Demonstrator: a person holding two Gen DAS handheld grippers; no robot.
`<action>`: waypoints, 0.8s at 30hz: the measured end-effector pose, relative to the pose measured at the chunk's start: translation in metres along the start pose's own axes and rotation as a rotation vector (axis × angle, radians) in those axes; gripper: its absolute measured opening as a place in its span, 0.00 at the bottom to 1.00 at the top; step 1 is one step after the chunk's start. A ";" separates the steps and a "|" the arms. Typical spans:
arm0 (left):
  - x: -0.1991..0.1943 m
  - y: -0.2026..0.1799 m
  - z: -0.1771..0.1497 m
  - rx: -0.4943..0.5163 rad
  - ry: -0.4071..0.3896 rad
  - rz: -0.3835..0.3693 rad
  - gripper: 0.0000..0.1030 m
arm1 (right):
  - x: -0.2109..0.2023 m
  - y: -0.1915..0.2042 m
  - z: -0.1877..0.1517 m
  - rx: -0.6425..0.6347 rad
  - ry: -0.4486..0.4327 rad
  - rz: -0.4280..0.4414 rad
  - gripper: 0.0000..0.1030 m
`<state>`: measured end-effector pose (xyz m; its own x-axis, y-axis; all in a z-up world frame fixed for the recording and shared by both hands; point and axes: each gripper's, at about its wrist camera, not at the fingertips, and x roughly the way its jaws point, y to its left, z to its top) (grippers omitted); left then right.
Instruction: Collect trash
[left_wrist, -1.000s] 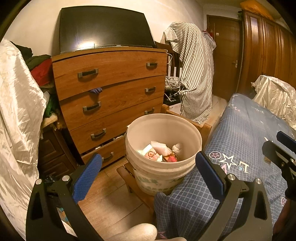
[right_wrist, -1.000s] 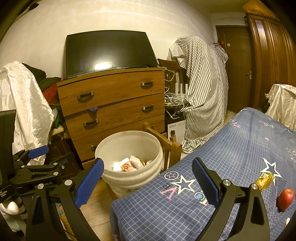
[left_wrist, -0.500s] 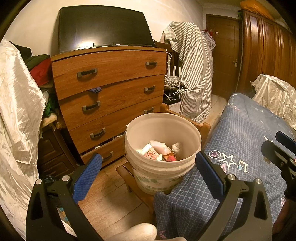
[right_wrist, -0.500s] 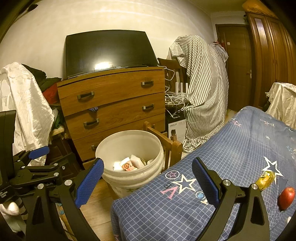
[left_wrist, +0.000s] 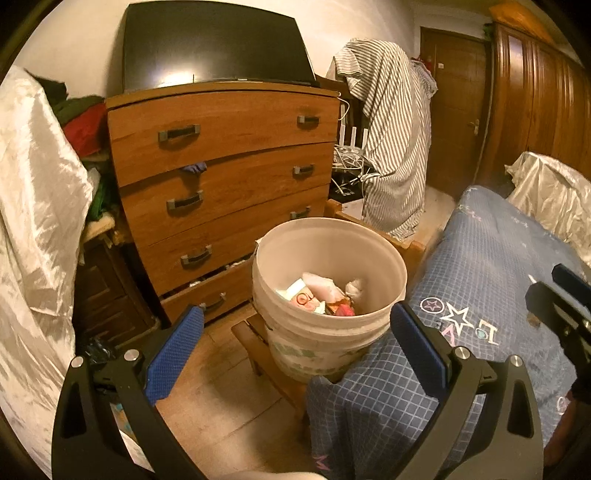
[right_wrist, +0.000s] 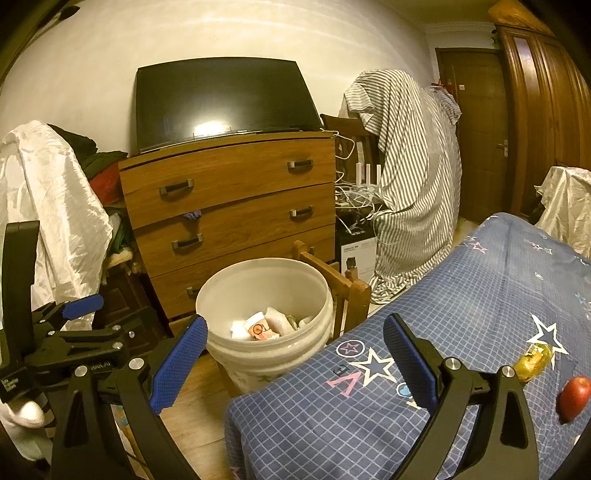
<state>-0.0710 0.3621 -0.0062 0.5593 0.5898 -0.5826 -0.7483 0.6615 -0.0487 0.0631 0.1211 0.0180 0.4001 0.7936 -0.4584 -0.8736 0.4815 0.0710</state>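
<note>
Almost nothing has changed over the last second: your views have barely drifted, both claws stay spread wide with nothing between the pads, and no new piece has gone into the bucket. To my eye you are between pickups, so the next item has yet to be chosen.

Largest first: the blue checked bedspread (right_wrist: 461, 295) fills your right side, and the wooden chest of drawers (right_wrist: 229, 206) with the dark television (right_wrist: 221, 99) on top stands behind. The white bucket (left_wrist: 328, 332) sits on a low wooden stool (left_wrist: 258, 350) just beside the bed corner, already holding wrappers and crumpled paper (left_wrist: 317, 291).

Your left gripper (left_wrist: 295, 343) hovers in front of the bucket; your right gripper (right_wrist: 295, 350) hangs over the bed corner.

On the spread, far right, lies a yellowish wrapper (right_wrist: 533, 362), likely trash, just beside a red apple (right_wrist: 572, 393). The apple could get bumped or grabbed by mistake, so come at the wrapper from the left.
</note>
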 end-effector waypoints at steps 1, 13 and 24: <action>0.001 0.001 0.000 0.004 0.003 0.000 0.95 | 0.000 0.001 0.001 -0.001 0.001 0.002 0.93; -0.004 0.001 0.005 0.035 -0.031 0.031 0.95 | 0.002 0.016 0.006 -0.038 0.003 -0.006 0.95; -0.001 0.004 0.006 0.033 -0.017 0.027 0.95 | 0.006 0.015 0.010 -0.033 0.006 -0.003 0.95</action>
<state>-0.0725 0.3672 -0.0013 0.5452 0.6149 -0.5697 -0.7512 0.6601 -0.0065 0.0556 0.1371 0.0251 0.4011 0.7900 -0.4638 -0.8810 0.4713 0.0409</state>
